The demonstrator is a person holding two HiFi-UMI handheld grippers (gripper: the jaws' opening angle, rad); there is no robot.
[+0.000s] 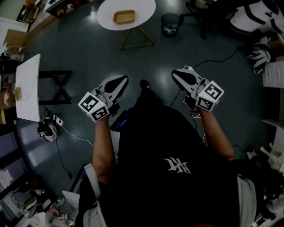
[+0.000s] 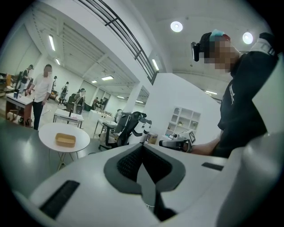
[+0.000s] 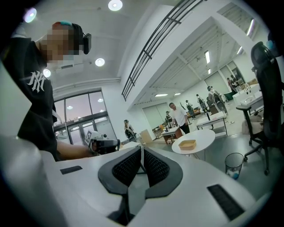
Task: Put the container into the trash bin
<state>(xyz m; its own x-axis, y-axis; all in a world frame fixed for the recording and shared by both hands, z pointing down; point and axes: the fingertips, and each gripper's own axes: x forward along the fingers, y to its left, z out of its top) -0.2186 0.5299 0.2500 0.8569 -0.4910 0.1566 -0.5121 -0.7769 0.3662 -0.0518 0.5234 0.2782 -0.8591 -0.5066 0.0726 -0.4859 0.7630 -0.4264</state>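
left gripper (image 1: 122,80): jaws clenched, empty | right gripper (image 1: 175,74): jaws clenched, empty | container (image 1: 124,17): tan, on round white counter (image 1: 106,20), well apart from both | trash bin (image 1: 170,24): on floor beside counter, possibly holding scraps

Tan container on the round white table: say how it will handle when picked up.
The shallow tan rectangular container looks empty and thin-walled: probably light, possibly crushable. Sitting flat on the round white table, it likely won't roll but may slide if nudged.
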